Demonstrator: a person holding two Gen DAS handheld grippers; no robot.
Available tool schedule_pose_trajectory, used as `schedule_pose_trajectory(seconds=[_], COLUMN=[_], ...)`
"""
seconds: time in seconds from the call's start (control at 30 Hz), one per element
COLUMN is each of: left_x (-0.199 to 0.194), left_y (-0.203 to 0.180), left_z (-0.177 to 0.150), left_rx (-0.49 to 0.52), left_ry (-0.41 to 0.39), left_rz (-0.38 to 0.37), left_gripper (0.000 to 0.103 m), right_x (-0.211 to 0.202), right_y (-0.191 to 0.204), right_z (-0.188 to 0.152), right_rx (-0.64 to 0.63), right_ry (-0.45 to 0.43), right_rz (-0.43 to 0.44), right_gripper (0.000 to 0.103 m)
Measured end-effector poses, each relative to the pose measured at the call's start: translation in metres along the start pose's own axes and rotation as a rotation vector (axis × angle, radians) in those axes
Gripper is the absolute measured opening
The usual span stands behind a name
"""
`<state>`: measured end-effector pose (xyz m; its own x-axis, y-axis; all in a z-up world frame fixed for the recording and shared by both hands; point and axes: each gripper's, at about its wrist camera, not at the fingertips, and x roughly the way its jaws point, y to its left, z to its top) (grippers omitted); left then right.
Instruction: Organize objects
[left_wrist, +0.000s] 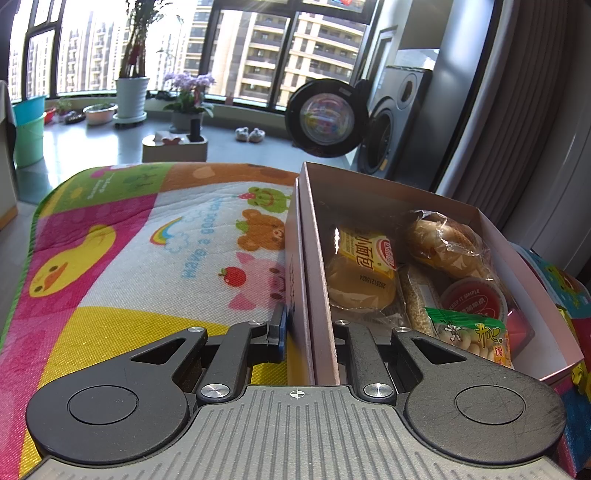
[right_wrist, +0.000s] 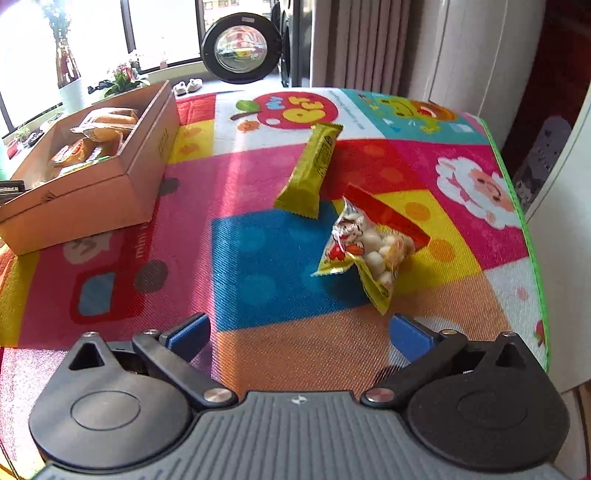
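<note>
A long cardboard box (left_wrist: 317, 236) stands on the colourful mat (left_wrist: 147, 240). It holds a yellow bread packet (left_wrist: 364, 251), bagged buns (left_wrist: 443, 240), a red jelly cup (left_wrist: 474, 299) and a green snack bag (left_wrist: 469, 332). My left gripper (left_wrist: 310, 332) is shut on the box's left wall, one finger outside and one inside. In the right wrist view the box (right_wrist: 140, 173) sits at the far left. A yellow-green snack bar (right_wrist: 310, 166) and a bag of white balls (right_wrist: 369, 251) lie on the mat. My right gripper (right_wrist: 299, 332) is open, just short of the bag.
The mat's green edge (right_wrist: 532, 229) drops off at the right, beside a white wall and curtains (right_wrist: 362, 40). Beyond the mat are an open washing machine door (left_wrist: 325, 118), potted plants (left_wrist: 131, 92), a low stool (left_wrist: 173, 147) and slippers (left_wrist: 249, 134).
</note>
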<state>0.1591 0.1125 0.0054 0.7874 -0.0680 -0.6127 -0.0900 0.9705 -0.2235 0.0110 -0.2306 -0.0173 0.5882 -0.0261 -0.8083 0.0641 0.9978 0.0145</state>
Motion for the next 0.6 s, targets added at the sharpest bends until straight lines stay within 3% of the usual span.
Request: schedule_pose_trajectory(seconds=[0.5,0.6], left_x=[0.000,0.000], left_y=[0.000,0.000], left_z=[0.000,0.000], left_rx=[0.000,0.001], left_ry=[0.001,0.001], left_rz=[0.001,0.001], left_gripper=[0.015,0.015], right_x=[-0.005,-0.005], right_y=[0.006,0.006], right_z=[-0.022,-0.019], right_rx=[0.052,0.045], right_ry=[-0.122,-0.110], right_rz=[-0.047,-0.047], right_gripper=[0.103,0.103])
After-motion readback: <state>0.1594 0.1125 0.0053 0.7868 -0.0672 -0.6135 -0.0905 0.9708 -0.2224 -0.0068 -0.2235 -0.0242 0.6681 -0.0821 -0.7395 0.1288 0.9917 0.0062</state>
